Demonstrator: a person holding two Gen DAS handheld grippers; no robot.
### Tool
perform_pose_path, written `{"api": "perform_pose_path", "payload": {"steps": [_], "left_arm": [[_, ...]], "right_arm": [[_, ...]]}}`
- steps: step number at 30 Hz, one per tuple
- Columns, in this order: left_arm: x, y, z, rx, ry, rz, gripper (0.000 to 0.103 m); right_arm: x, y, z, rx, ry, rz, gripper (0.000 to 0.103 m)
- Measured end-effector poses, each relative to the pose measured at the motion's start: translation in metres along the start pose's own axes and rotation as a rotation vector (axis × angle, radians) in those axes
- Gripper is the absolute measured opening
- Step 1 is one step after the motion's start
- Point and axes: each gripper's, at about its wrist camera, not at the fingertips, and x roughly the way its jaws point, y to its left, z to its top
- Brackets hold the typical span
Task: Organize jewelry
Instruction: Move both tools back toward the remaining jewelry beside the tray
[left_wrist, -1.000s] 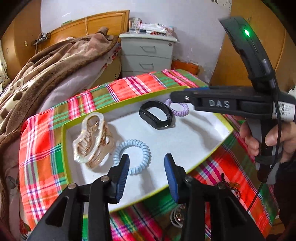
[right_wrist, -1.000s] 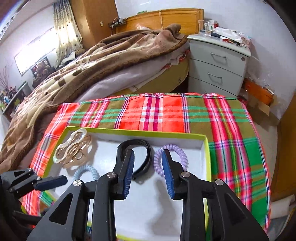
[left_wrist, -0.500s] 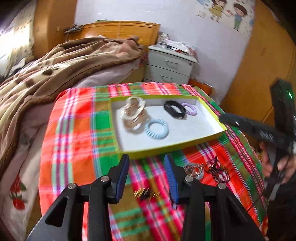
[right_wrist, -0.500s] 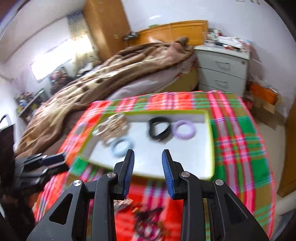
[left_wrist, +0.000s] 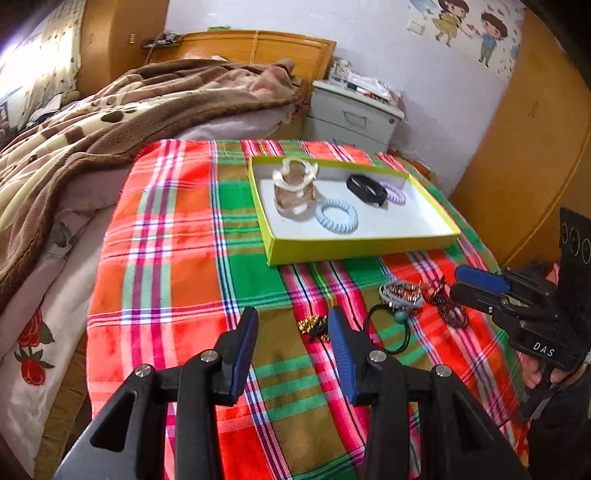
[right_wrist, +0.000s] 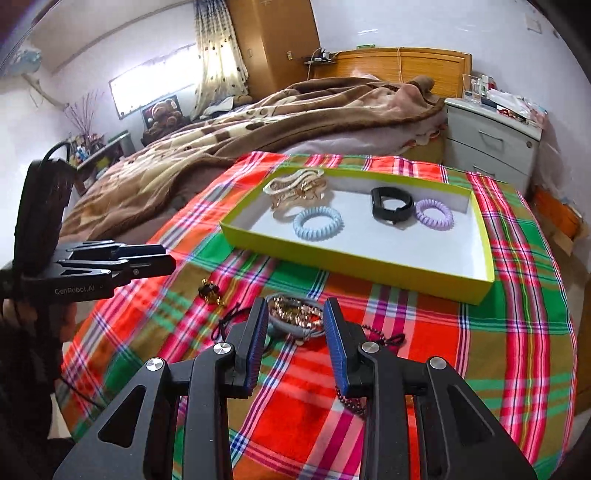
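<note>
On the plaid cloth (right_wrist: 517, 332), a beaded bracelet (right_wrist: 293, 314) lies between the open right tool's (right_wrist: 295, 332) fingers.

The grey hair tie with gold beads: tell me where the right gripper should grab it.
Grip the grey hair tie with gold beads across its bunched coil from above. It lies flat on the plaid cloth, already between the open right gripper fingers.

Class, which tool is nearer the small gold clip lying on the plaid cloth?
Left. The left tool has the gold clip just ahead between its tips; the right tool points at the beaded bracelet, further right.
</note>
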Motion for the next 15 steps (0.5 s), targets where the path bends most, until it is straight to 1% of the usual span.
{"api": "perform_pose_path", "payload": {"steps": [2,6,8,11,15], "left_arm": [[0.008,-0.004,-0.001,0.017,0.021,-0.011,0.041],[0.023,-0.013,-0.002,0.061,0.065,-0.037,0.041],[0.032,-0.017,-0.002,0.076,0.079,-0.023,0.041],[0.042,-0.02,-0.002,0.092,0.095,0.005,0.041],[0.045,-0.026,-0.003,0.122,0.094,0.03,0.041]], "right_arm": [[0.002,-0.004,-0.002,0.029,0.004,-0.008,0.032],[-0.007,-0.013,-0.008,0.09,-0.028,-0.025,0.032],[-0.015,-0.024,-0.012,0.138,-0.047,-0.061,0.032],[-0.025,-0.04,-0.016,0.176,-0.054,-0.099,0.032],[-0.035,-0.055,-0.02,0.208,-0.065,-0.134,0.032]]}}
